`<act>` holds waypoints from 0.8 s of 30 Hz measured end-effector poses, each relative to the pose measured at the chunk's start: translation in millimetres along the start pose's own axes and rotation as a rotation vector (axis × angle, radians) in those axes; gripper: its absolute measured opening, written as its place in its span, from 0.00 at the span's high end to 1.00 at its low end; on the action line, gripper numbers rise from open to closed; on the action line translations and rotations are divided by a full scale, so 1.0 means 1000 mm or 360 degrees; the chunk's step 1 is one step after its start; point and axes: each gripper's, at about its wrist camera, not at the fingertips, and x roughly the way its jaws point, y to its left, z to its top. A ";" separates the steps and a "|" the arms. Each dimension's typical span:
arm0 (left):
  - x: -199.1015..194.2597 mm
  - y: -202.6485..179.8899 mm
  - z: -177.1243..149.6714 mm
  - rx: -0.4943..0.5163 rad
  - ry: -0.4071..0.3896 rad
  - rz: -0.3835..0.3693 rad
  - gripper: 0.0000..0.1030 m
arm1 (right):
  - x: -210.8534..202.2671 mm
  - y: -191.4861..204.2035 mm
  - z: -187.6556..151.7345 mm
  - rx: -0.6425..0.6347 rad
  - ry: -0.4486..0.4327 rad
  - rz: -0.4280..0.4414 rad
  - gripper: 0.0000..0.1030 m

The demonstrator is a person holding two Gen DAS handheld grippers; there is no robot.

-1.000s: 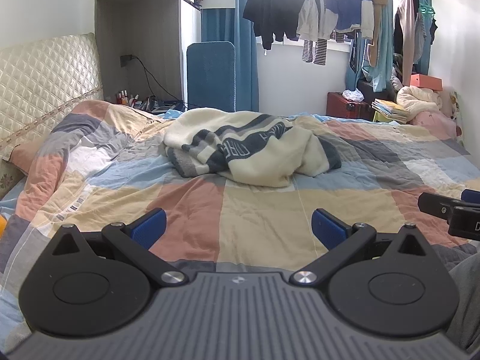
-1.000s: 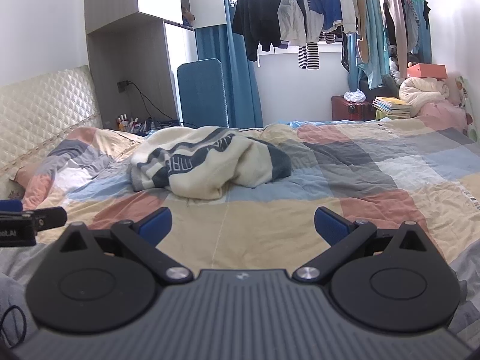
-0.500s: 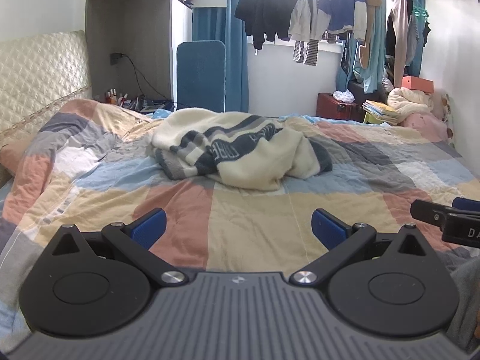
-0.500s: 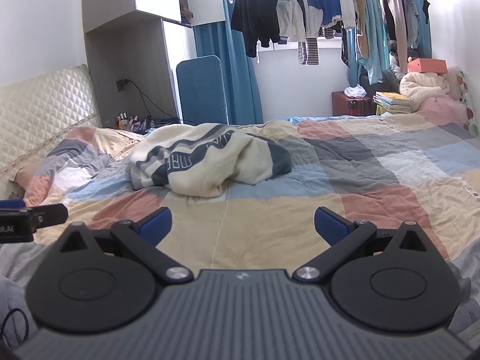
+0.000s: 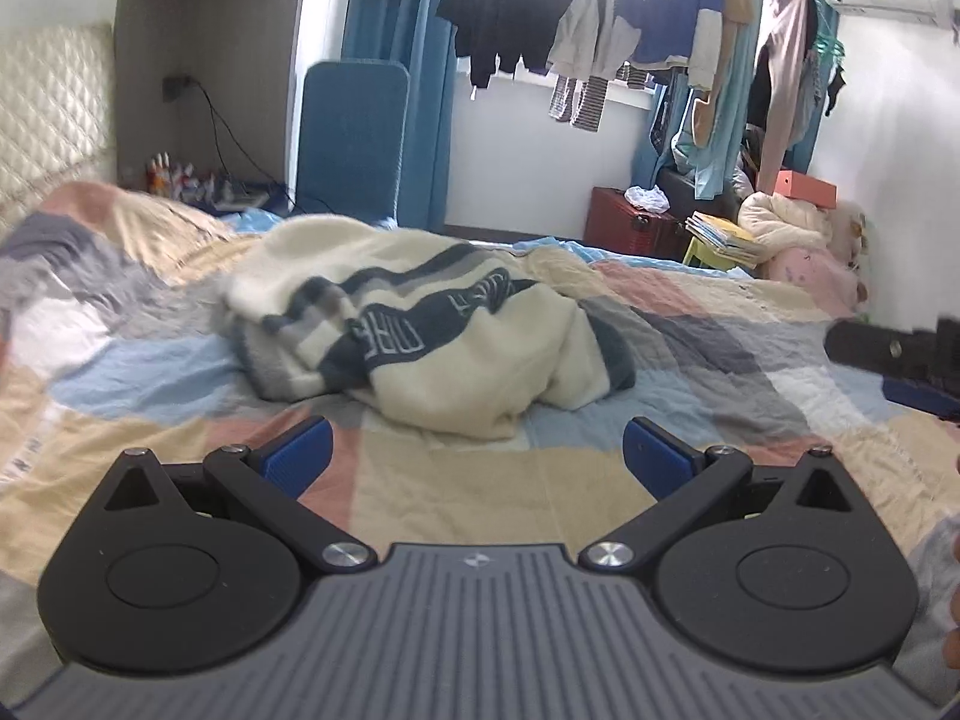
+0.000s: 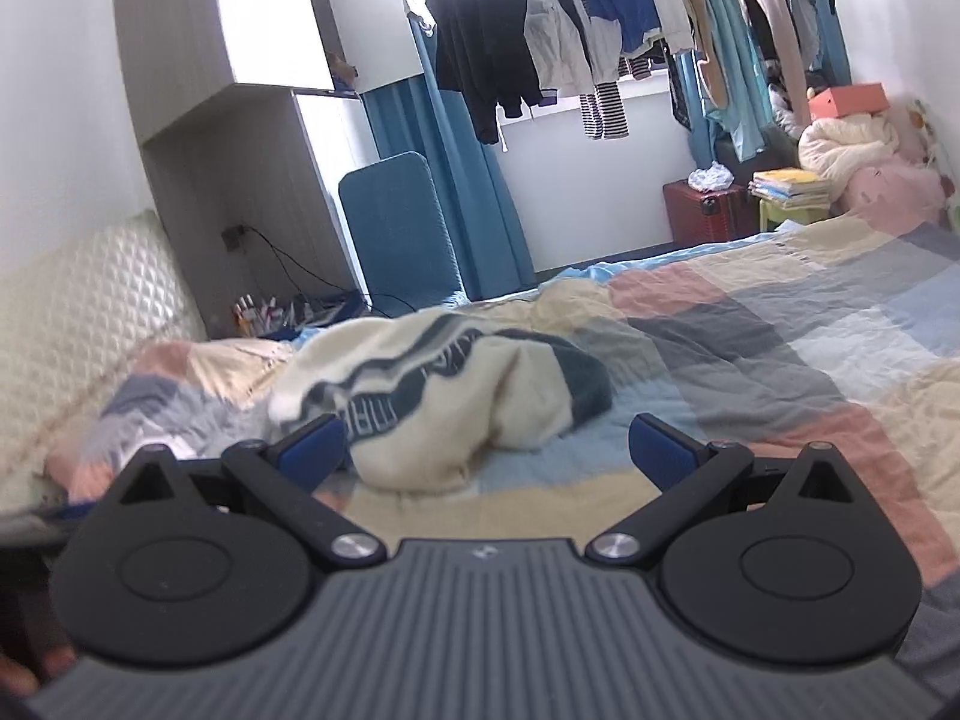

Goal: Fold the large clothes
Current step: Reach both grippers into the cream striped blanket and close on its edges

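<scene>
Both tools are carried low over the bed and aimed at the crumpled garment, which reads as an approach with nothing gripped yet: the left gripper (image 5: 477,449), seen at the bottom of the left wrist view, has its blue-padded fingers (image 5: 297,449) spread wide apart with only bedding between them, and the right gripper (image 6: 487,443) in the lower half of the right wrist view is likewise spread and empty. The cream fleece garment with dark navy and grey bands and pale lettering (image 5: 420,330) lies in a loose heap at the centre of the left view and at centre-left of the right view (image 6: 447,402), resting on the patchwork quilt of peach, blue, grey and beige squares (image 5: 690,360) — well short of either set of fingers. It looks thick and soft, bunched over itself so that no hem, sleeve or collar can be picked out, so it probably needs spreading flat before any fold is made. At the right edge of the left view a dark bar with a blue tip is most likely the other tool — too blurred to be sure
</scene>
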 end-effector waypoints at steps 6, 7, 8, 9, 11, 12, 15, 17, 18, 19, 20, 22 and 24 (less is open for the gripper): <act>0.085 0.017 0.008 -0.0098 0.0088 0.0022 0.00 | 0.076 -0.009 0.015 0.0104 0.0065 0.0049 0.00; 0.102 0.021 0.007 -0.0113 0.0117 0.0054 0.00 | 0.089 -0.012 0.015 0.0128 0.0090 0.0061 0.00; 0.119 0.026 0.006 -0.0123 0.0143 0.0073 0.00 | 0.100 -0.014 0.013 0.0145 0.0112 0.0069 0.00; 0.136 0.031 0.004 -0.0135 0.0170 0.0077 0.00 | 0.114 -0.017 0.011 0.0154 0.0138 0.0071 0.00; 0.167 0.041 0.001 -0.0172 0.0231 0.0065 0.00 | 0.137 -0.022 0.005 0.0170 0.0201 0.0061 0.00; 0.182 0.046 -0.001 -0.0220 0.0251 0.0047 0.00 | 0.145 -0.026 0.002 0.0182 0.0215 0.0071 0.00; 0.223 0.059 -0.004 -0.0327 0.0301 0.0005 0.00 | 0.168 -0.041 -0.010 0.0272 0.0284 0.0080 0.00; 0.248 0.063 -0.004 -0.0362 0.0308 -0.0014 0.00 | 0.181 -0.051 -0.017 0.0338 0.0343 0.0060 0.00; 0.259 0.066 -0.004 -0.0389 0.0305 -0.0013 0.00 | 0.185 -0.055 -0.018 0.0362 0.0360 0.0042 0.00; 0.271 0.069 -0.005 -0.0429 0.0302 -0.0007 0.00 | 0.188 -0.059 -0.020 0.0387 0.0374 0.0021 0.00; 0.282 0.073 -0.006 -0.0487 0.0306 -0.0006 0.00 | 0.191 -0.062 -0.021 0.0409 0.0385 0.0007 0.00; 0.303 0.081 -0.009 -0.0608 0.0313 -0.0068 0.02 | 0.195 -0.067 -0.024 0.0456 0.0404 0.0003 0.00; 0.321 0.087 -0.013 -0.0714 0.0335 -0.0114 0.10 | 0.201 -0.071 -0.026 0.0480 0.0408 0.0004 0.00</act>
